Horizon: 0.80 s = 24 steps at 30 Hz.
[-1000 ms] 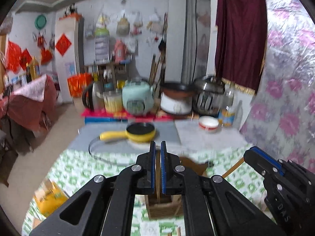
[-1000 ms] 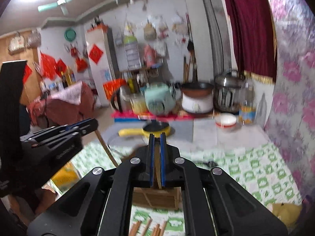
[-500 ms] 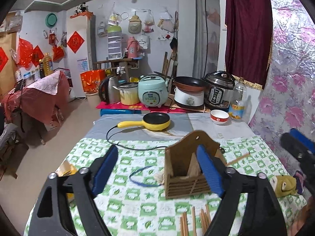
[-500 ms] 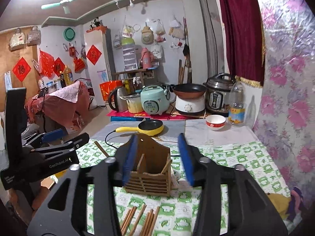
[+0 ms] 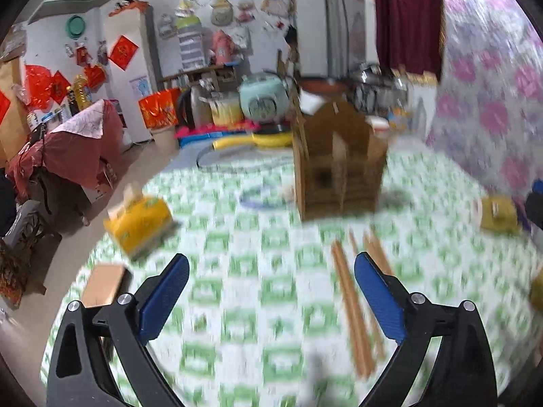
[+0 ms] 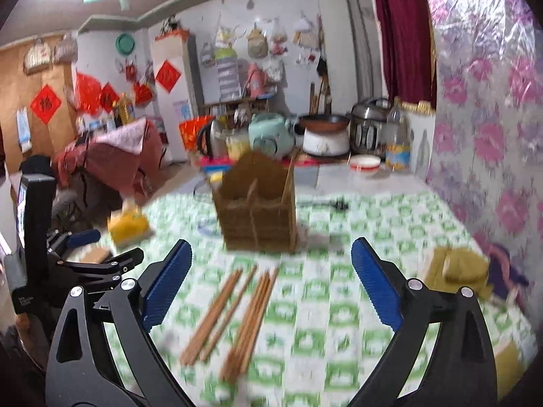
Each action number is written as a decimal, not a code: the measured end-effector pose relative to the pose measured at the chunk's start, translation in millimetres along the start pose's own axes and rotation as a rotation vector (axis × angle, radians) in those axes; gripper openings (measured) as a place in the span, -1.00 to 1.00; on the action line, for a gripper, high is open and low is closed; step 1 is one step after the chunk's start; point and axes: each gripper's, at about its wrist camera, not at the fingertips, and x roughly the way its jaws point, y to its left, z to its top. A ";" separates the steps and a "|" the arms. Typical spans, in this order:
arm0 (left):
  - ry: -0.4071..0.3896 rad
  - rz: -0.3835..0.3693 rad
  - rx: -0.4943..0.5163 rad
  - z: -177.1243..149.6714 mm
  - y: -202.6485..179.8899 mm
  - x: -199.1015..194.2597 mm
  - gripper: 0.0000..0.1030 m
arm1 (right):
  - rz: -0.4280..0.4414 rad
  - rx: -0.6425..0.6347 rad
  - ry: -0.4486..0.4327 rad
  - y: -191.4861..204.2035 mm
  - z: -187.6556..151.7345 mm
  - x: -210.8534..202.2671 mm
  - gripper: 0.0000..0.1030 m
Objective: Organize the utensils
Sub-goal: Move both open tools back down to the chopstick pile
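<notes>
Both grippers have drawn back from the wooden utensil holder (image 6: pixel 259 210) since a second ago, when each was clamped on a single chopstick above it, and the holder now stands well ahead of the fingertips on the green-and-white checked tablecloth (image 6: pixel 319 308).

Right gripper (image 6: pixel 271 283): its two blue-padded fingers (image 6: pixel 168 283) are spread wide and opening further, with nothing pressed between them. Loose wooden chopsticks (image 6: pixel 237 308) lie on the cloth in the gap between the fingers, nearer the left one, in two bundles; blur keeps me from an exact count, though it looks like about six. One chopstick stands upright in the holder's right-hand compartment (image 6: pixel 288 179). A yellow tissue pack (image 6: pixel 129 225) sits beyond the left finger, and an olive-coloured soft object (image 6: pixel 456 268) lies just outside the right finger. The other gripper's black frame shows at the far left edge.

Left gripper (image 5: pixel 271 286): its jaws are likewise wide apart and opening, empty. Here the chopsticks (image 5: pixel 353 305) lie just inside the right finger, running away toward the holder (image 5: pixel 339 162); the picture is too smeared to count them. The tissue pack (image 5: pixel 139 222) sits ahead of the left finger, with one small brown box (image 5: pixel 103 283) just outside that finger.
</notes>
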 end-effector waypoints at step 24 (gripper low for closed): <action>0.302 -0.089 0.252 -89.3 -43.4 57.8 0.91 | 0.015 0.087 0.260 -28.9 -87.1 62.1 0.79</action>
